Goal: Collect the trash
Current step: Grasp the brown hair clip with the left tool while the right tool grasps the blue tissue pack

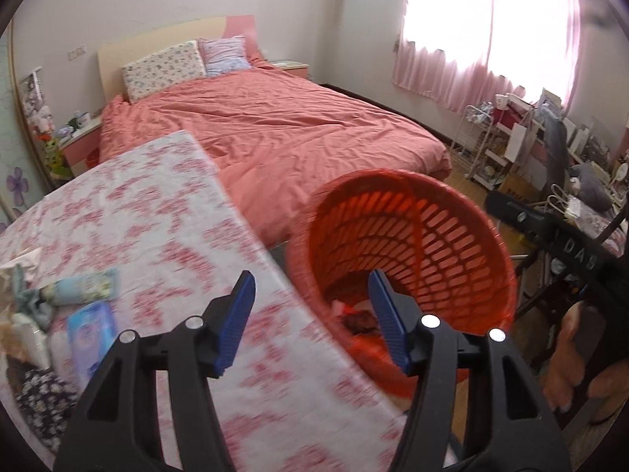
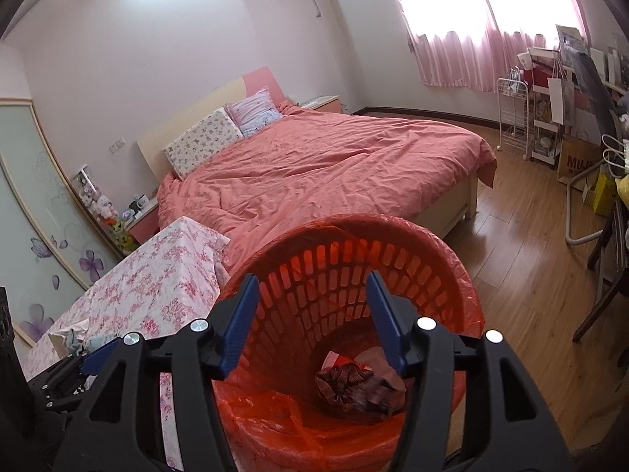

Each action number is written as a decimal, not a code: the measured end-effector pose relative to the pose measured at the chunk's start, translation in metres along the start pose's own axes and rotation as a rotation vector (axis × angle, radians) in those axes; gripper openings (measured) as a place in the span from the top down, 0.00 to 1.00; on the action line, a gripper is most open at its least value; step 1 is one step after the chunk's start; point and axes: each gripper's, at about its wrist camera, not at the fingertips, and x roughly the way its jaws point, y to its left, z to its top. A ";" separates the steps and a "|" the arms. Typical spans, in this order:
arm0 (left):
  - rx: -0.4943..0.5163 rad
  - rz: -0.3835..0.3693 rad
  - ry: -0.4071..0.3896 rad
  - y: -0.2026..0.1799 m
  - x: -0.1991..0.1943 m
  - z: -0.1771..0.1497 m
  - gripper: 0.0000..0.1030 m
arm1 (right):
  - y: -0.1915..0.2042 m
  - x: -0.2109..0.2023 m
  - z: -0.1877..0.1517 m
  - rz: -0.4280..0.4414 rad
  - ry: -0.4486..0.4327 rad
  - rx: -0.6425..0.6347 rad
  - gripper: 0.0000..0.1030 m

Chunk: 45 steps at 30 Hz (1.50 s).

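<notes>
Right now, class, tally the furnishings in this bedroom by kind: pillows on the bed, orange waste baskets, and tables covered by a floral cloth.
Pillows: 2 (floral, pink striped)
Orange waste baskets: 1
Floral-cloth tables: 1
Total: 4

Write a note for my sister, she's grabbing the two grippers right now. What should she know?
Left gripper: jaws open, holding nothing, over the table edge by the bin.
Right gripper: jaws open, holding nothing, above the orange bin.
Done: some crumpled trash already lies at the bottom of the bin, which has an orange liner.
Left: wrappers and tissues sit on the flowered tablecloth, at its left side. Pick those up and drop them in the bin.
</notes>
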 end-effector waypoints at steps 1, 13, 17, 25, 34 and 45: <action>-0.003 0.012 -0.002 0.005 -0.004 -0.002 0.42 | 0.005 -0.001 -0.001 0.004 0.002 -0.014 0.45; -0.234 0.240 -0.032 0.137 -0.085 -0.056 0.40 | 0.089 0.002 -0.038 0.115 0.102 -0.176 0.45; -0.326 0.360 -0.040 0.187 -0.110 -0.082 0.40 | 0.125 0.004 -0.054 0.165 0.140 -0.236 0.45; -0.501 0.410 0.018 0.251 -0.118 -0.125 0.40 | 0.203 0.024 -0.090 0.246 0.224 -0.357 0.45; -0.521 0.357 0.049 0.249 -0.097 -0.127 0.40 | 0.242 0.052 -0.113 0.253 0.314 -0.398 0.45; -0.485 0.368 0.064 0.239 -0.087 -0.132 0.64 | 0.250 0.066 -0.122 0.195 0.341 -0.433 0.49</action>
